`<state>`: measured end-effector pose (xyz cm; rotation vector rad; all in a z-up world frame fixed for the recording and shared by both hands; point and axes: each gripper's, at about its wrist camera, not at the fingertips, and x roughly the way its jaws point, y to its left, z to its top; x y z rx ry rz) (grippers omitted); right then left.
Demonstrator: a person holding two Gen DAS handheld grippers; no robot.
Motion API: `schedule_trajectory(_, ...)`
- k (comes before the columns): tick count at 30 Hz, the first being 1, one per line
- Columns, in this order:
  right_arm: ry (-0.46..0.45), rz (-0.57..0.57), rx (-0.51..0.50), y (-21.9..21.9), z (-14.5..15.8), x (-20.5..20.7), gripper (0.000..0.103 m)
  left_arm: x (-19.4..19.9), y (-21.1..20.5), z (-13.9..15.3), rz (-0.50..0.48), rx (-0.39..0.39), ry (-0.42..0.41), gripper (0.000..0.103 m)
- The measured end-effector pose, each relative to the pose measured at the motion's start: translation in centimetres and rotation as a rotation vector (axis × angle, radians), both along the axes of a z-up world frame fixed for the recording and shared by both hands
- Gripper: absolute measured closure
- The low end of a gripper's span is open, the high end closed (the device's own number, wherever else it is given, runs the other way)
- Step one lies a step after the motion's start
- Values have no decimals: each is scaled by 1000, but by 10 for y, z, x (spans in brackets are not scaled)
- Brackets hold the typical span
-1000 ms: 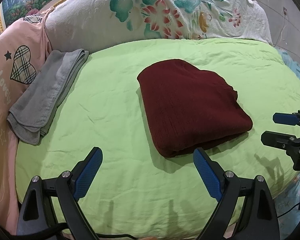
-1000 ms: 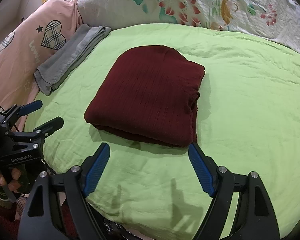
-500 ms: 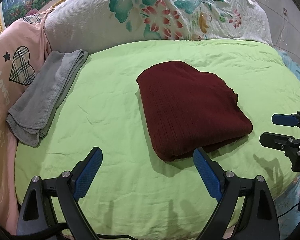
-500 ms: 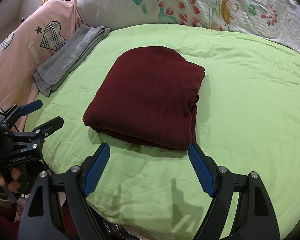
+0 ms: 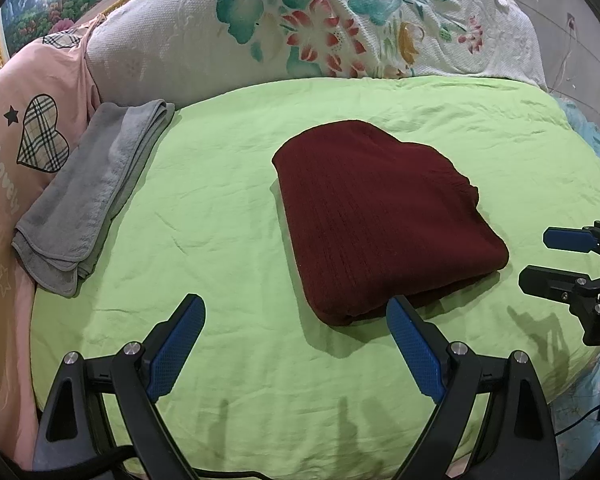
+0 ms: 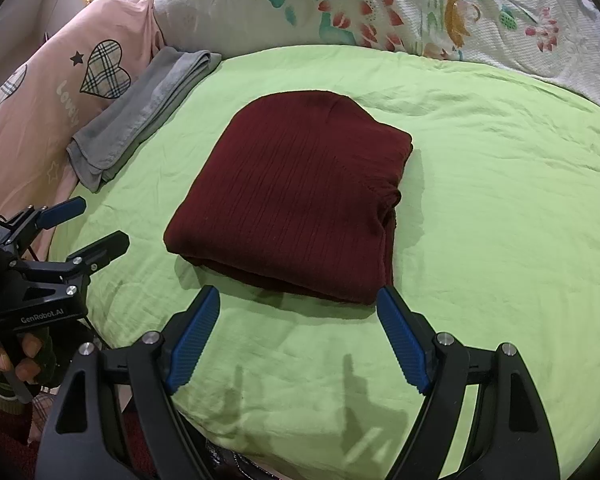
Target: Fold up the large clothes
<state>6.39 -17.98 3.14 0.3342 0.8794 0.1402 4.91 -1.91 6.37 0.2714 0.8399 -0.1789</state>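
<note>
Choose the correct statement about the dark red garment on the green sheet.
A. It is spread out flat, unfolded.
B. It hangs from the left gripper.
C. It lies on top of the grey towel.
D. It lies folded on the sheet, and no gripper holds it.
D: the dark red garment lies as a folded bundle on the green sheet, while the left gripper and the right gripper are both open and empty.

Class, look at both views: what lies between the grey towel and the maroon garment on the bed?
Only bare green sheet, lightly wrinkled, separates the towel from the garment; both views show it.
</note>
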Motion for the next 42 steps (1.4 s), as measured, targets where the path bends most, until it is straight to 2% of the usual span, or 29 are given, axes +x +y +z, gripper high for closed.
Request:
schedule_trajectory(30,13,6,11,-20,-7,26,22,26,-7,-6,33,-3,24,11)
schedule_trajectory(42,15,20,7,-19,-7,28,22,23,-9,-1,26,4,7,11)
